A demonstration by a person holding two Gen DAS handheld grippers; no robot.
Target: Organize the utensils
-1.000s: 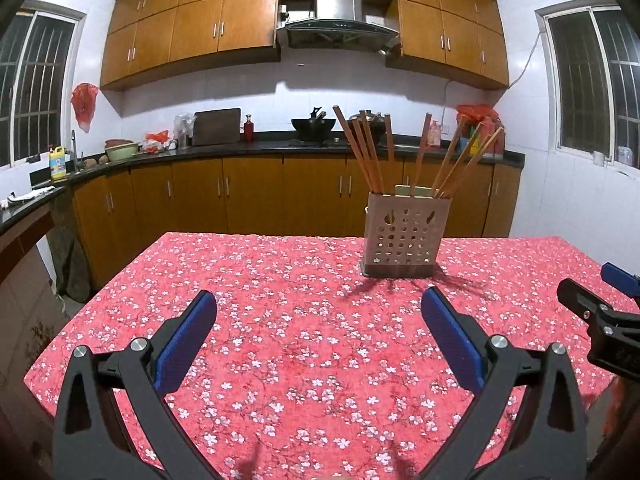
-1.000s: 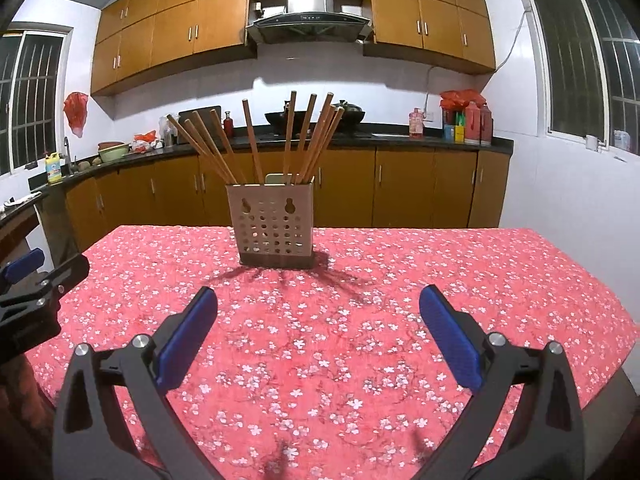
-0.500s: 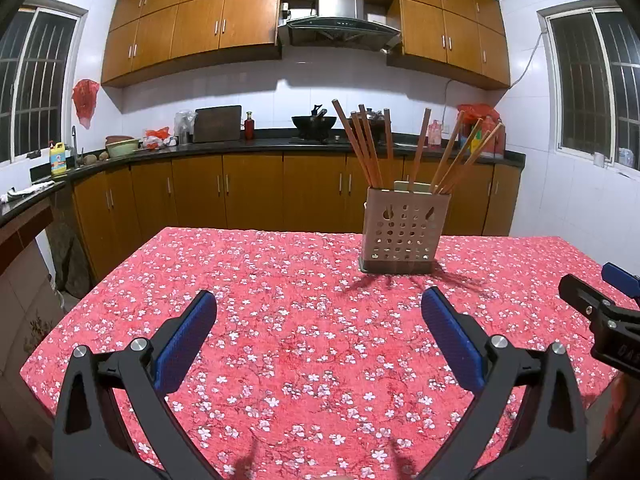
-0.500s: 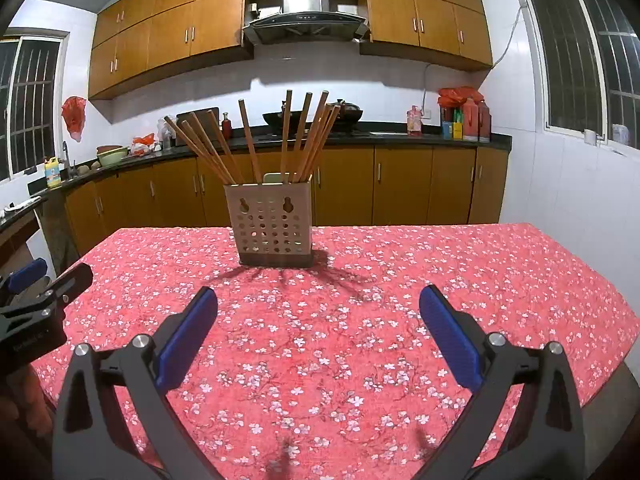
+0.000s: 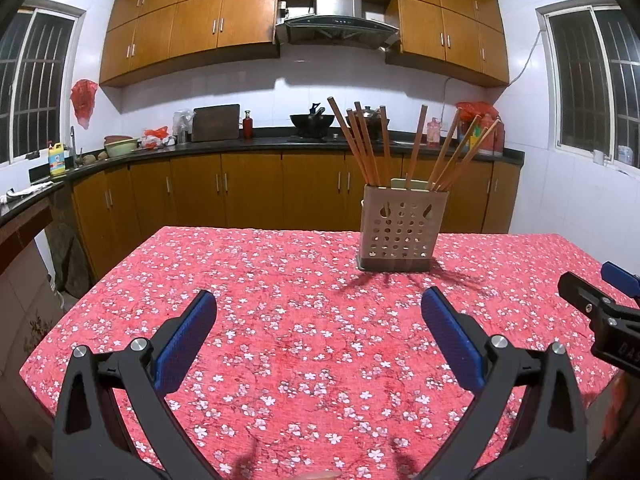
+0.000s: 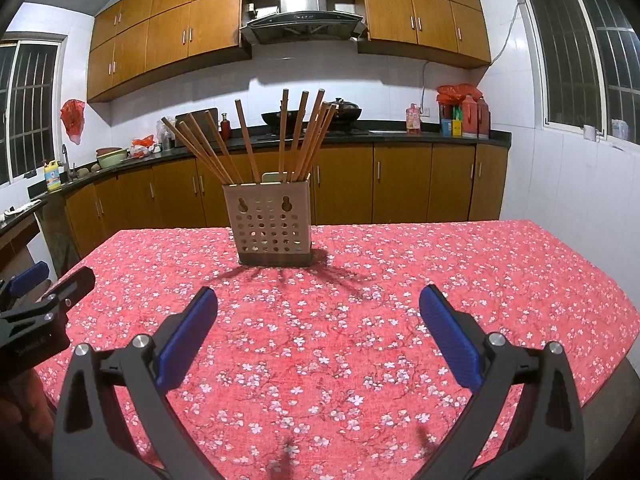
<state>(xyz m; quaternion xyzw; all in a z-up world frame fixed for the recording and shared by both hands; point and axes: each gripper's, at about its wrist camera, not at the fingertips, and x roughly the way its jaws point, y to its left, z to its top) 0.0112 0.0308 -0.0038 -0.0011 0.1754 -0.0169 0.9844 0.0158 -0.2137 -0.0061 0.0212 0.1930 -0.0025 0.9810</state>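
Standing upright on the red flowered tablecloth (image 5: 280, 320), the perforated utensil holder (image 5: 402, 233) is the landmark here. Wooden chopsticks (image 5: 414, 152) fan out of its top, leaning to both sides (a pale green object pokes up among them, too hidden to identify). The left gripper (image 5: 319, 334) hovers well in front of the holder and slightly to its left, jaws spread wide, nothing between its blue pads (image 5: 182, 346). The right gripper (image 6: 318, 332) hangs well in front of the holder and to its right, likewise wide and empty. Behind the holder run wooden cabinets (image 6: 400, 184) under a dark counter.
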